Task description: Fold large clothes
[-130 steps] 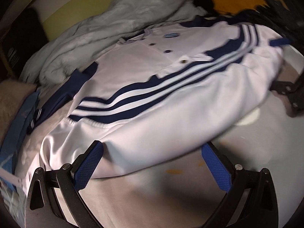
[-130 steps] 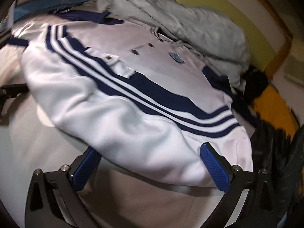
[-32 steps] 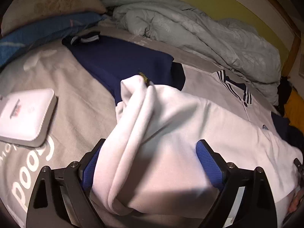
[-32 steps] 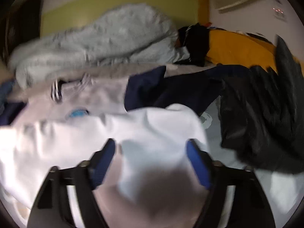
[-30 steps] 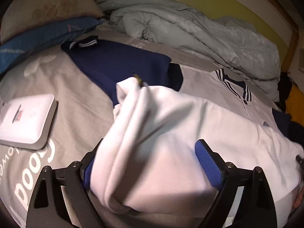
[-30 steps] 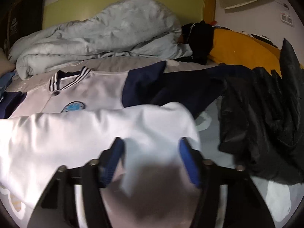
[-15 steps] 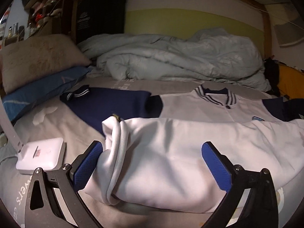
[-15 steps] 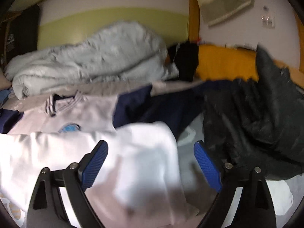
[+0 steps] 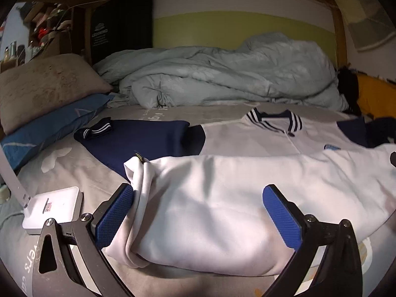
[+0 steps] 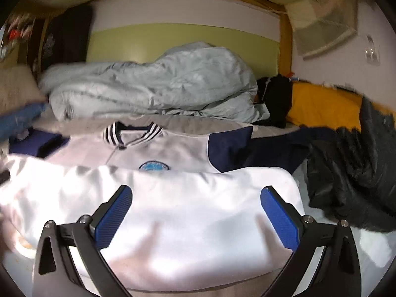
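Observation:
A white jacket (image 9: 222, 198) with navy sleeves and a striped collar (image 9: 274, 120) lies on the bed, its lower half folded up over its front. My left gripper (image 9: 198, 215) is open over the fold's left end, blue pads (image 9: 113, 212) apart, holding nothing. The navy left sleeve (image 9: 148, 138) lies flat beyond it. My right gripper (image 10: 195, 215) is open over the fold's right end (image 10: 198, 222). The collar (image 10: 133, 131) and a blue badge (image 10: 153, 165) show above the fold. The right navy sleeve (image 10: 230, 146) spreads to the right.
A pale blue duvet (image 9: 222, 76) is heaped at the back of the bed. Pillows (image 9: 42, 89) lie at left. A white flat device (image 9: 54, 208) rests on the grey sheet at left. A black jacket (image 10: 351, 173) and a yellow cushion (image 10: 321, 109) lie at right.
Both grippers carried the jacket's lower half up over its front, opened and let go of it. They have since drawn back and levelled, with the fold lying flat.

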{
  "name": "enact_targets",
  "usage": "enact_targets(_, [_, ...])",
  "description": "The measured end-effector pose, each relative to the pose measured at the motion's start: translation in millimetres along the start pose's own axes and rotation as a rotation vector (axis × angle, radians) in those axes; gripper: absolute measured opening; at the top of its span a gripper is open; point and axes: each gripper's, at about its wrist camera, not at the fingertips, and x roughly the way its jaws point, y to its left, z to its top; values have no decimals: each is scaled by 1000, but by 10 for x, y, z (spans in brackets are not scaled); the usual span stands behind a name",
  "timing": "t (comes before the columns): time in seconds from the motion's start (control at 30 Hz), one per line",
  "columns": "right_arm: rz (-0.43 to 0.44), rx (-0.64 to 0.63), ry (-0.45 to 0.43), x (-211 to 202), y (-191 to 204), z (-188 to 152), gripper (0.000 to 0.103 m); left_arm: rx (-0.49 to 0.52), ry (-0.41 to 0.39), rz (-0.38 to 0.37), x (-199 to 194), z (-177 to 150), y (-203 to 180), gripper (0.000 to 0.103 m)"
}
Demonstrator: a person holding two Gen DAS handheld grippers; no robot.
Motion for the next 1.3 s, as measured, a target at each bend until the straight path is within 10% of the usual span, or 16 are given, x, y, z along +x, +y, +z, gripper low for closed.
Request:
enact_targets(0.33, [30, -54, 132, 270, 66, -40, 103, -22, 48, -1, -62, 532, 460, 103])
enact_targets(0.47, [67, -73, 332, 620, 117, -124, 103, -76, 234, 28, 313, 824, 927, 103])
enact_targets(0.7, [70, -69, 336, 610, 120, -156, 103, -202, 453, 108, 1124, 989, 1712, 103])
enact_targets(0.93, [61, -84, 360, 651, 146, -152, 103, -334, 470, 293, 1867, 1146, 2476, 102])
enact_targets(1.1, [64, -86, 374, 679, 147, -157, 103, -512, 515, 295, 2376, 1205, 2982, 98])
enact_targets(1.3, [67, -81, 381, 698, 155, -164, 103, -564, 496, 381, 2762, 1292, 3431, 74])
